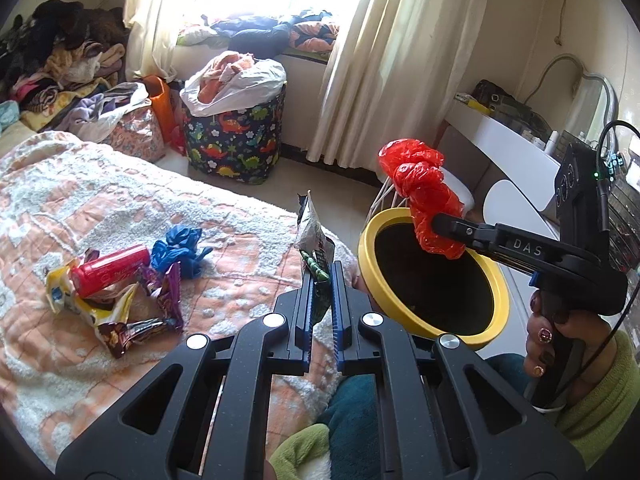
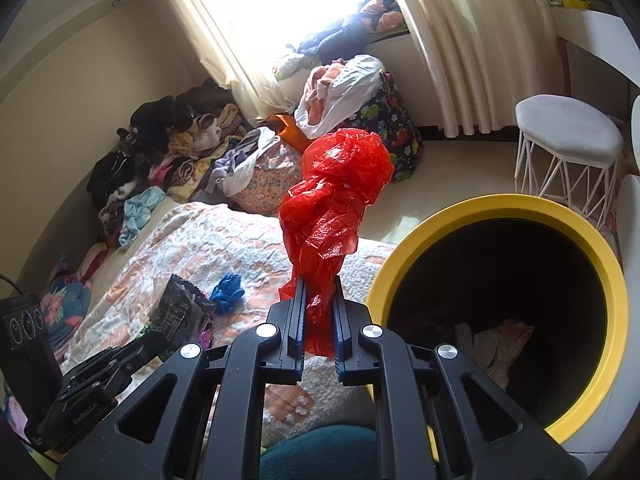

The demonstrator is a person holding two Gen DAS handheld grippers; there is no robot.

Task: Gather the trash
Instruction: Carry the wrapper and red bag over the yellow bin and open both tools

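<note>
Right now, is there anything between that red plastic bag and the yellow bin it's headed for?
Nothing visible. The red plastic bag, pinched in the right gripper, hangs beside the yellow bin. The bin's mouth is open, with no lid, and only some trash lies at the bottom.

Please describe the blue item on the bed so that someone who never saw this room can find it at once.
Start at the bed with the orange and white blanket. Near its middle lies a small pile of trash: a red tube and shiny wrappers. The crumpled blue glove lies just beside the tube, on the window side; it is the only blue thing there, soft and matte.
</note>
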